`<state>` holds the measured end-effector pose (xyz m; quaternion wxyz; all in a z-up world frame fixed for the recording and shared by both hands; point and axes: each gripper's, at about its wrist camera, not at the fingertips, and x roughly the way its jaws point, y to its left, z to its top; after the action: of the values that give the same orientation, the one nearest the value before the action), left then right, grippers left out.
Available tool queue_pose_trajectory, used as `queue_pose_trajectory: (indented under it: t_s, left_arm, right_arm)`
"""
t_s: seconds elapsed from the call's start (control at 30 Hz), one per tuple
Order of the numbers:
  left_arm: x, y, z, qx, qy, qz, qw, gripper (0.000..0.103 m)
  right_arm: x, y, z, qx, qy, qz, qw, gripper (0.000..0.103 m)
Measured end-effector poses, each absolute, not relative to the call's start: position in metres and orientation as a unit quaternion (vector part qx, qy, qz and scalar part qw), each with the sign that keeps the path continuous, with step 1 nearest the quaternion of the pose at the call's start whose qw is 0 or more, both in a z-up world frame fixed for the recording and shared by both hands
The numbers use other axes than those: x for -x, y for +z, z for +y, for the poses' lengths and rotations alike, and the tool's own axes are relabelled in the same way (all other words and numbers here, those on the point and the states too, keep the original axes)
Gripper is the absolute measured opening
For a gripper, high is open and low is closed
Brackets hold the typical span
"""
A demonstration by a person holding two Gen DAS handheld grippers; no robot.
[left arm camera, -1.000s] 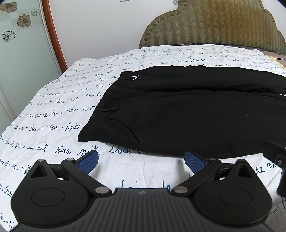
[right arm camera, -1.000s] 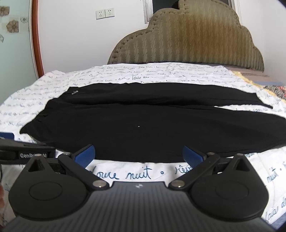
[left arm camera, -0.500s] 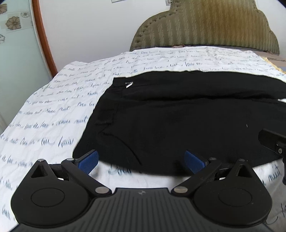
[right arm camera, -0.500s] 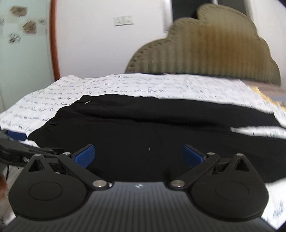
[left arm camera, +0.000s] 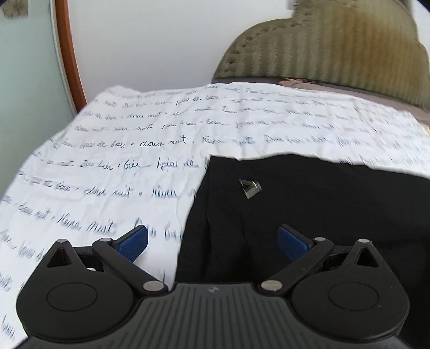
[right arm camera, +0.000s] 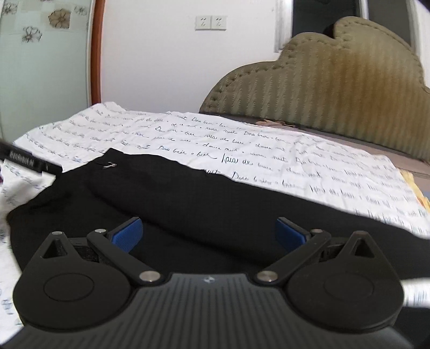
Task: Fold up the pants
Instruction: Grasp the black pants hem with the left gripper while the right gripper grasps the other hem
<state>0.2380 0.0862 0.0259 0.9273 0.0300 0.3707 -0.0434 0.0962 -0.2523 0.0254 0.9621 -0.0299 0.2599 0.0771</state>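
Note:
Black pants (left arm camera: 309,204) lie flat on the bed, waist to the left, legs running off right. A small metal clasp (left arm camera: 250,188) shows near the waistband. My left gripper (left arm camera: 212,243) is open, low over the waist's left edge, its left pad over the sheet and its right pad over the cloth. In the right wrist view the pants (right arm camera: 204,193) spread across the middle, with the clasp (right arm camera: 109,165) at the far left. My right gripper (right arm camera: 208,235) is open, low over the cloth. The left gripper's body (right arm camera: 21,159) shows at the left edge.
A white sheet with blue script (left arm camera: 129,150) covers the bed. An olive padded headboard (right arm camera: 330,88) stands behind it. A wooden-framed glass panel (right arm camera: 51,59) and a white wall with sockets (right arm camera: 211,22) are at the back left.
Both grippers have moved forward and lower over the pants. The left gripper now sits at the waistband near the clasp; the right is over the upper legs. Both stay open.

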Motion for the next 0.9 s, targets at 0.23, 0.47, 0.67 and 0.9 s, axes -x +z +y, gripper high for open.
queue_pose_trajectory:
  t_s: [0.23, 0.47, 0.67, 0.9]
  left_arm:
    - [-0.325, 0.005, 0.098, 0.009, -0.083, 0.397, 0.914, 0.103]
    - [-0.381, -0.015, 0.092, -0.039, -0.135, 0.403, 0.904, 0.103]
    - [-0.409, -0.023, 0.092, -0.021, -0.215, 0.413, 0.885, 0.103]
    - [-0.421, -0.045, 0.08, -0.073, -0.245, 0.413, 0.874, 0.103]
  right_arm:
    - [-0.183, 0.008, -0.277, 0.093, 0.127, 0.285, 0.945, 0.103]
    - [-0.267, -0.009, -0.305, 0.115, 0.169, 0.313, 0.928, 0.103]
    - [-0.325, -0.037, -0.311, 0.144, 0.22, 0.388, 0.883, 0.094]
    - [-0.354, -0.047, -0.321, 0.109, 0.265, 0.436, 0.853, 0.095]
